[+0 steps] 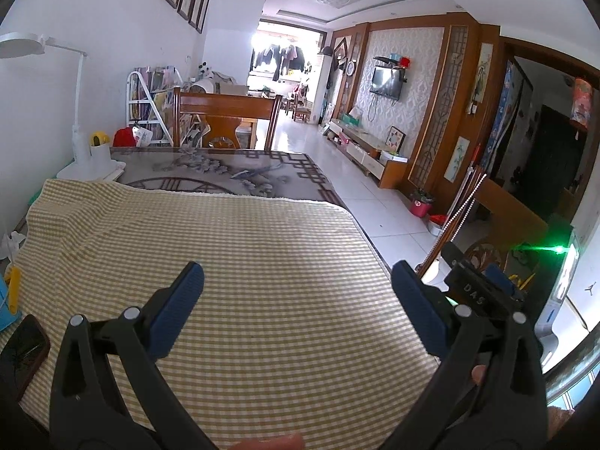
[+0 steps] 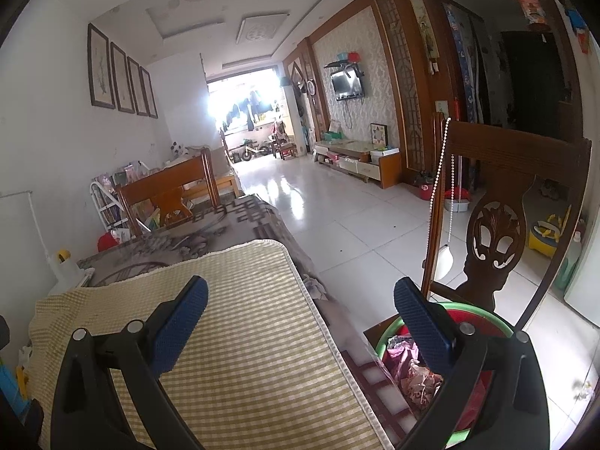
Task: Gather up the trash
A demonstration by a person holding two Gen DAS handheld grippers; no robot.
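My left gripper (image 1: 298, 281) is open and empty above the yellow checked cloth (image 1: 232, 262) on the table. My right gripper (image 2: 300, 296) is open and empty, over the table's right edge. Below its right finger, a green-rimmed basin (image 2: 487, 315) sits on a wooden chair seat and holds crumpled trash (image 2: 416, 375), pink and brownish wrappers. In the left wrist view the right gripper (image 1: 476, 285) shows at the right edge of the table. No loose trash shows on the cloth.
A carved wooden chair back (image 2: 498, 225) stands right of the table. A white desk lamp (image 1: 80, 112) and a phone (image 1: 22, 352) are at the table's left. Another wooden chair (image 1: 225, 120) stands at the far end. White tiled floor (image 2: 356, 225) lies to the right.
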